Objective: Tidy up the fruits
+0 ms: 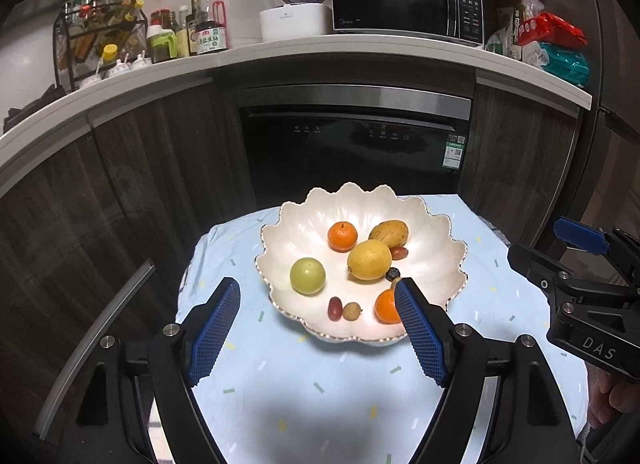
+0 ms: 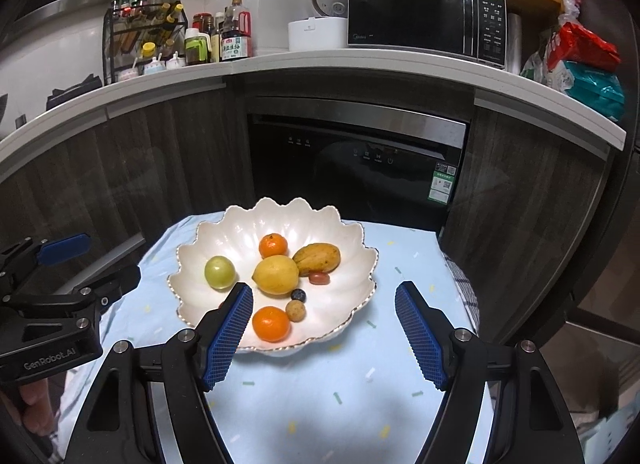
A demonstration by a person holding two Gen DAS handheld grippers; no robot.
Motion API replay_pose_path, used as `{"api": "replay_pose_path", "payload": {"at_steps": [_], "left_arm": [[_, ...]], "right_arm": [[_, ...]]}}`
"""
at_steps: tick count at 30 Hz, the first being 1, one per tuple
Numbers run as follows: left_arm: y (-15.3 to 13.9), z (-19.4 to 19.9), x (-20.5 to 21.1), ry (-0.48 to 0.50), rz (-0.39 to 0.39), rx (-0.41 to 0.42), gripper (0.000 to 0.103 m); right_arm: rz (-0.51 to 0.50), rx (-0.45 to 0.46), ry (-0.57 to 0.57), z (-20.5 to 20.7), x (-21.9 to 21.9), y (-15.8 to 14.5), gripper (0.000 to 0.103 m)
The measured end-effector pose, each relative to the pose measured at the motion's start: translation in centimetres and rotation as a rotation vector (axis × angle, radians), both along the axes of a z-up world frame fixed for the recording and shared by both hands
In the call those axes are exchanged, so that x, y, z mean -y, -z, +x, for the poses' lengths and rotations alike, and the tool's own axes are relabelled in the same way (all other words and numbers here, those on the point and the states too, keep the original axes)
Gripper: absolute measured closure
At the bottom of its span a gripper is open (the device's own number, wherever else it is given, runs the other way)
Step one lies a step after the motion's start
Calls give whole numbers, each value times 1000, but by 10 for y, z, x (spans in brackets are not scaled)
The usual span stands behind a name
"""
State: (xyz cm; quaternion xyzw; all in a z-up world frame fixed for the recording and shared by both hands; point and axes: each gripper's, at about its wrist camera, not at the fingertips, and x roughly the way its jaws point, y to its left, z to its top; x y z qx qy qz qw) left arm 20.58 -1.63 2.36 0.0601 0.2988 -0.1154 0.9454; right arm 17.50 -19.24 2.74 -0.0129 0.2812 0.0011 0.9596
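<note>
Left wrist view first: our left gripper (image 1: 318, 292) stands wide open and empty, its blue pads (image 1: 216, 328) parted over the near rim of the scalloped bowl (image 1: 360, 200), touching nothing. Just past its right pad, at centre right, sits a near orange (image 1: 385, 306), half hidden. Outward from there we see a green fruit (image 1: 307, 275), a lemon (image 1: 369, 259), a far orange (image 1: 342, 236) and a brownish mango (image 1: 389, 233), all inside the bowl at mid-frame on the pale blue cloth (image 1: 320, 388).

Over on the right wrist view, our right gripper (image 2: 324, 296) is likewise spread wide and carrying nothing, its left pad overlapping the bowl's near edge in the picture, though we can't say they touch. Small pieces lie among the big ones: a blueberry (image 2: 298, 295), a tan longan (image 2: 295, 310), a red date (image 2: 319, 278).

No fruit shows on the cloth outside the bowl, so we judge the gathering finished or nearly so. Any next move calls only for checking for strays, or lowering open jaws squarely around one fruit without nudging its neighbours.
</note>
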Motion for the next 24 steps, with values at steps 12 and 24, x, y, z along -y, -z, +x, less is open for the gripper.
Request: {"api": "replay_pose_path", "payload": {"at_steps": [12,24], "left_arm": [[2,-43,-9,-32,-1,9,23],[6,-83,-16,-72,-11,36,23]], "right_arm": [[8,8,17,-40,-3,1,29],[31,23,48,-78,-2,10,29]]}}
